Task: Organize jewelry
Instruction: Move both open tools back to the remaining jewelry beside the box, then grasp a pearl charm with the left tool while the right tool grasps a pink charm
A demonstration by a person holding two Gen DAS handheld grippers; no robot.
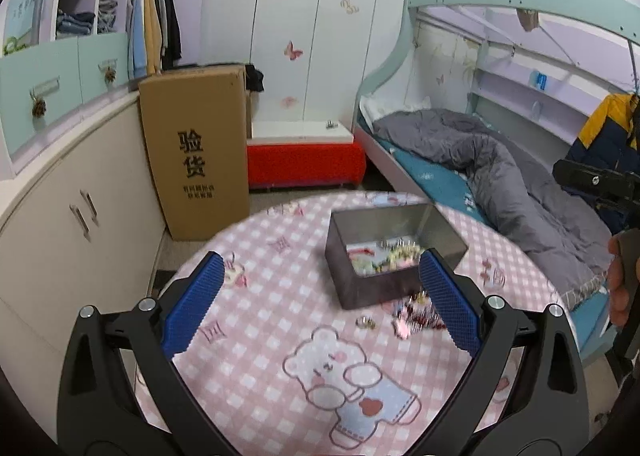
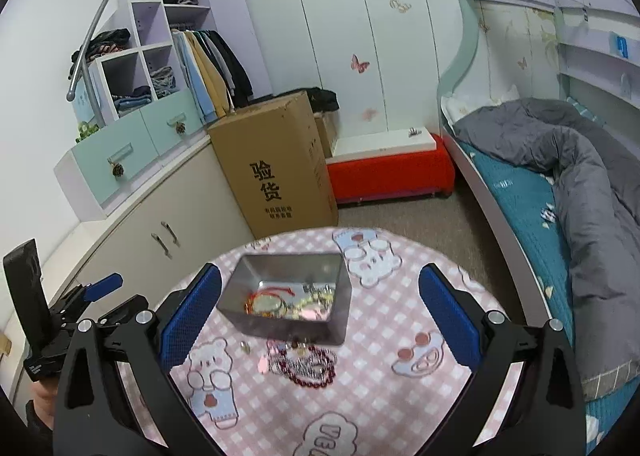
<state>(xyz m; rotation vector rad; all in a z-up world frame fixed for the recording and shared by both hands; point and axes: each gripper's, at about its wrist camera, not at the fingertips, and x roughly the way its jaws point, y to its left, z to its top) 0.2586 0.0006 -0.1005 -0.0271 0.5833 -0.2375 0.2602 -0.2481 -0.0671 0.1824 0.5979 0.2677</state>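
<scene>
left gripper (image 1: 320, 288): blue ribbed pads spread wide, nothing between them, hovering over the table.
right gripper (image 2: 320, 304): blue pads equally wide apart and empty; its body is partly cut off at the 3 o'clock edge of the left view.
tin: grey rectangular metal tin (image 2: 288, 292), lid off, on the round table with the pink checked bear-print cloth (image 2: 380, 408); its inside shows a red cord, a gold-coloured bangle and pale beads, blurred together.
loose jewelry: dark red bead bracelet and tangled silvery chains (image 2: 306, 364) just at the tin's 6 o'clock side; single pieces hard to separate.
small ring (image 1: 366, 322): at 9 o'clock of that pile, apart from it; the right pad hides part of the pile in the left view.
beyond: brown cardboard box with black chinese print (image 1: 196, 152) at 11 o'clock.
</scene>
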